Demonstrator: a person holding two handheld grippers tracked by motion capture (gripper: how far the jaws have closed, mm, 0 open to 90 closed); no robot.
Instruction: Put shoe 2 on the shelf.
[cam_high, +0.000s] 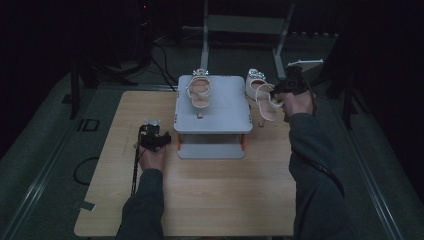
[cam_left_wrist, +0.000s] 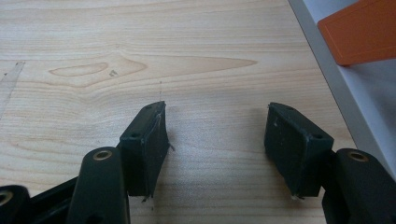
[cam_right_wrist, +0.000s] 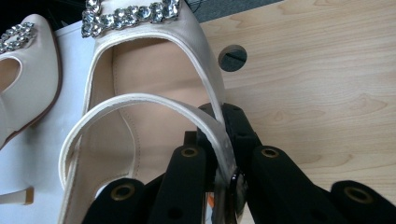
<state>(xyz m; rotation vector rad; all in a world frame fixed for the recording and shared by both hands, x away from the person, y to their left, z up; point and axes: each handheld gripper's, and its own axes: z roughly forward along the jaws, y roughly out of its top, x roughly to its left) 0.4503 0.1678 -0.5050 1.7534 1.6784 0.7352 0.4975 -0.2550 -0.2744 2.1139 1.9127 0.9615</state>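
A cream heeled sandal (cam_high: 199, 92) with a jewelled buckle lies on top of the grey two-tier rack (cam_high: 220, 120). Its twin (cam_high: 260, 92) is just right of the rack, with my right gripper (cam_high: 276, 93) shut on it. In the right gripper view the jaws (cam_right_wrist: 222, 119) pinch the sandal's side edge and ankle strap (cam_right_wrist: 140, 100), and the other sandal (cam_right_wrist: 23, 70) lies on the rack top (cam_right_wrist: 46, 154) at the left. My left gripper (cam_high: 151, 126) rests on the table left of the rack. It stands open (cam_left_wrist: 217, 116) with bare wood between its pads.
The wooden table (cam_high: 200, 200) has free room in front of the rack. An orange bracket (cam_left_wrist: 359, 30) and the rack's grey edge (cam_left_wrist: 336, 93) lie close to the left gripper. A round hole (cam_right_wrist: 232, 57) is in the tabletop. A metal stand (cam_high: 245, 25) rises behind.
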